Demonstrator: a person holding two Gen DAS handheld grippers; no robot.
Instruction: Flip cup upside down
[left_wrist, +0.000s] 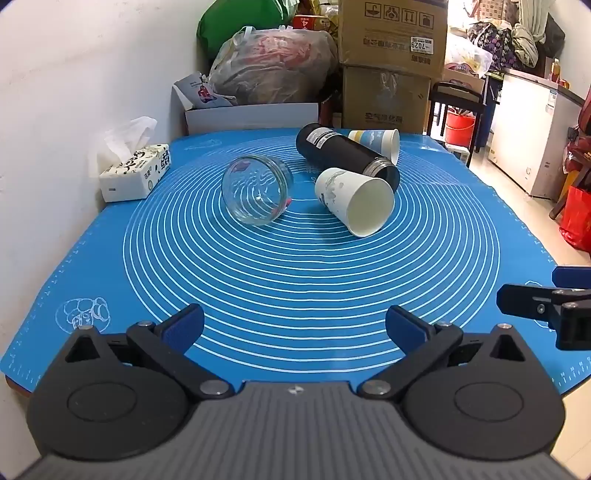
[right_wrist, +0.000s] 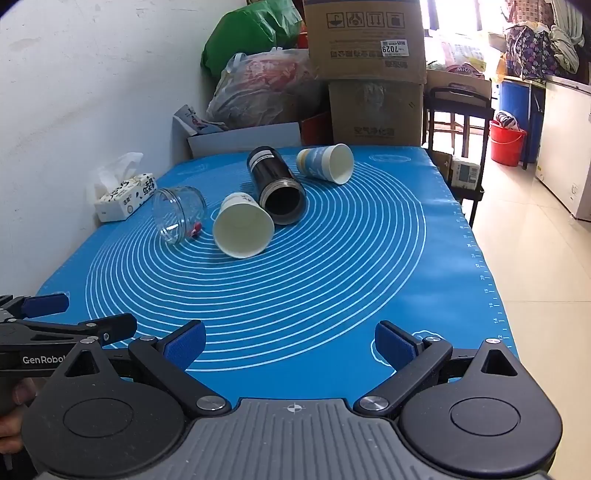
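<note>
Two grippers, left gripper (left_wrist: 294, 328) and right gripper (right_wrist: 290, 341), I hold low over the near edge of the blue mat (left_wrist: 295, 280), jaws apart and empty. Well ahead lie four vessels on their sides: glass jar (left_wrist: 256, 190), near paper cup (left_wrist: 356, 201) touching, apparently, the black flask (left_wrist: 347, 157), and far paper cup (left_wrist: 376, 142). Tissue box (left_wrist: 135, 171) sits at the desk's left.
</note>
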